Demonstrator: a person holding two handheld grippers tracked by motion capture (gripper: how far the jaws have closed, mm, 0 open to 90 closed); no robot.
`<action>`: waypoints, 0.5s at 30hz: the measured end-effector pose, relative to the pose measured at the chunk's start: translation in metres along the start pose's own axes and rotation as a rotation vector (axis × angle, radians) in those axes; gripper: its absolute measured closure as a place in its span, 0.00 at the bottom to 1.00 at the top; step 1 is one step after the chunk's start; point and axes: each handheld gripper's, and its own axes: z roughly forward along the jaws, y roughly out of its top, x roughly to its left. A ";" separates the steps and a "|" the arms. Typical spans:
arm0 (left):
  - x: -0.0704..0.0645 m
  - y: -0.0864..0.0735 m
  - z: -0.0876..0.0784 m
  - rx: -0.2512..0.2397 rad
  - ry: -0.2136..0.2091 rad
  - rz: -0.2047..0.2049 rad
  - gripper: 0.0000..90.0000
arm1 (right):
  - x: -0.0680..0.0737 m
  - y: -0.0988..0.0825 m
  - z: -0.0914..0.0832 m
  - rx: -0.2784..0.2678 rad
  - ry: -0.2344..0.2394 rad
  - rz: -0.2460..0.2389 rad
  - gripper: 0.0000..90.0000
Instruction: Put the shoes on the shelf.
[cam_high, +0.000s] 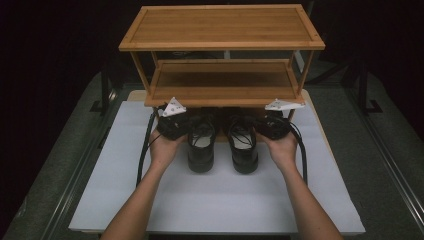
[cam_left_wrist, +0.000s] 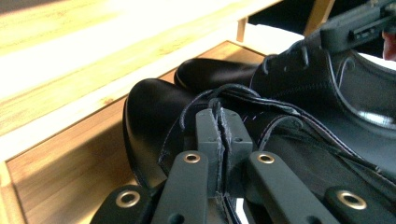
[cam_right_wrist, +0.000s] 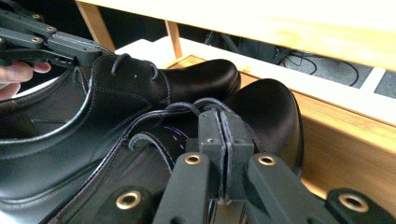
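A white board (cam_high: 215, 200) covers the tabletop and carries everything. At its far end stands a two-tier bamboo shoe rack (cam_high: 222, 30), its legs resting on the board and its lower shelf (cam_high: 225, 82) raised above it. Two black lace-up shoes stand side by side on the board, just in front of the rack: the left shoe (cam_high: 201, 147) and the right shoe (cam_high: 243, 147), heels toward the person, toes reaching in under the lower shelf. Both shelves are bare wood.
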 end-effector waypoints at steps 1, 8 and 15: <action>0.002 -0.001 0.008 0.001 0.017 0.002 0.98 | -0.001 -0.001 0.003 0.001 -0.002 0.008 0.98; 0.002 -0.007 0.023 0.016 0.027 -0.009 0.98 | -0.004 -0.008 0.020 -0.004 -0.023 0.033 0.98; -0.003 -0.015 0.023 0.028 -0.017 -0.005 0.97 | 0.001 -0.011 0.018 0.019 -0.025 -0.003 0.98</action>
